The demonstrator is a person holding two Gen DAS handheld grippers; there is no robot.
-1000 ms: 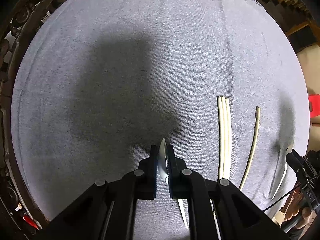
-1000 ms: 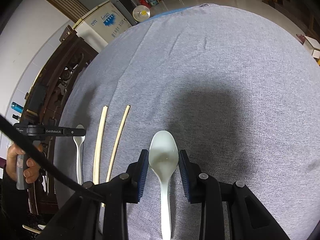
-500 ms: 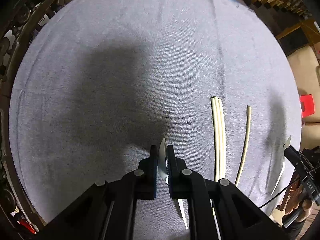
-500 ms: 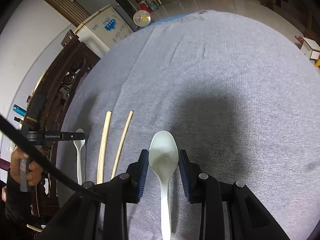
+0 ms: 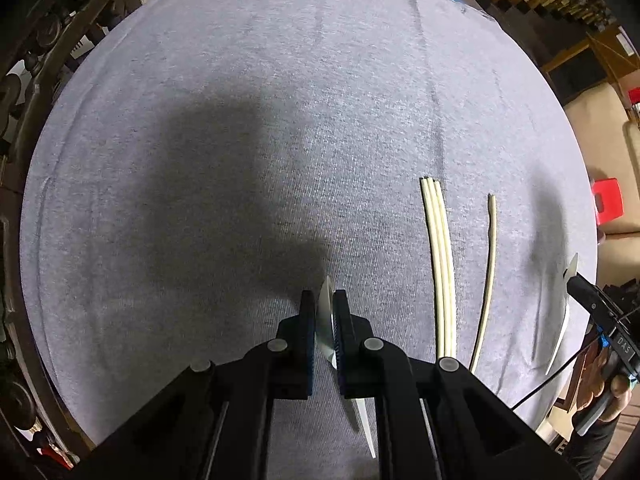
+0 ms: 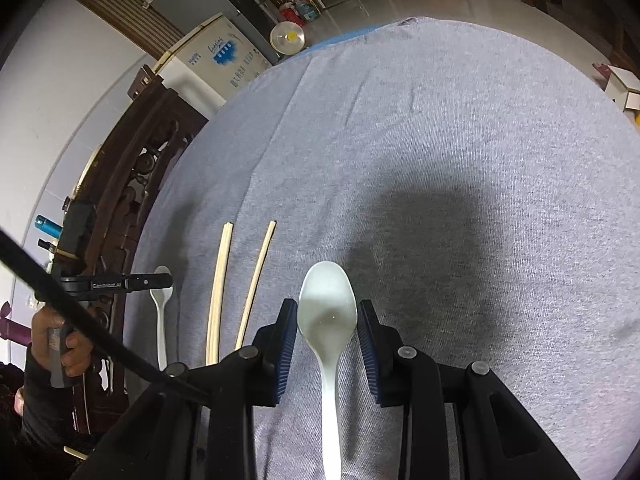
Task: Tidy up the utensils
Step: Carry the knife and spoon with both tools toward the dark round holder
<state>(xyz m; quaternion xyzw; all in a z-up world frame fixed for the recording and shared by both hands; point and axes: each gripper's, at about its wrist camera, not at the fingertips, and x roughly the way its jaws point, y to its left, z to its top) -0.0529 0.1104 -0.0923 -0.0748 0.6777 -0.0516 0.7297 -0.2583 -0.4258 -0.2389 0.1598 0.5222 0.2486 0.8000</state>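
Note:
In the left wrist view my left gripper [image 5: 322,300] is shut on a white plastic spoon [image 5: 326,284], held edge-on, with its handle trailing back under the fingers. It hangs just above the grey tablecloth [image 5: 240,120]. To its right lie a bundle of pale chopsticks [image 5: 438,264] and a single chopstick [image 5: 486,280]. In the right wrist view my right gripper [image 6: 328,310] is shut on a second white spoon [image 6: 326,292], bowl up between the blue pads. The chopsticks [image 6: 218,292] lie to its left. Beyond them is the left gripper [image 6: 166,280] with its spoon [image 6: 161,304].
Dark carved wooden furniture [image 6: 132,184] borders the table's left side, with a white appliance [image 6: 216,60] behind it. A red stool [image 5: 608,200] stands off the right edge. A person's hand [image 6: 60,344] grips the left tool's handle.
My left gripper has drifted a little to the right, toward the chopsticks, still holding its spoon. The right gripper and its spoon have stayed put.

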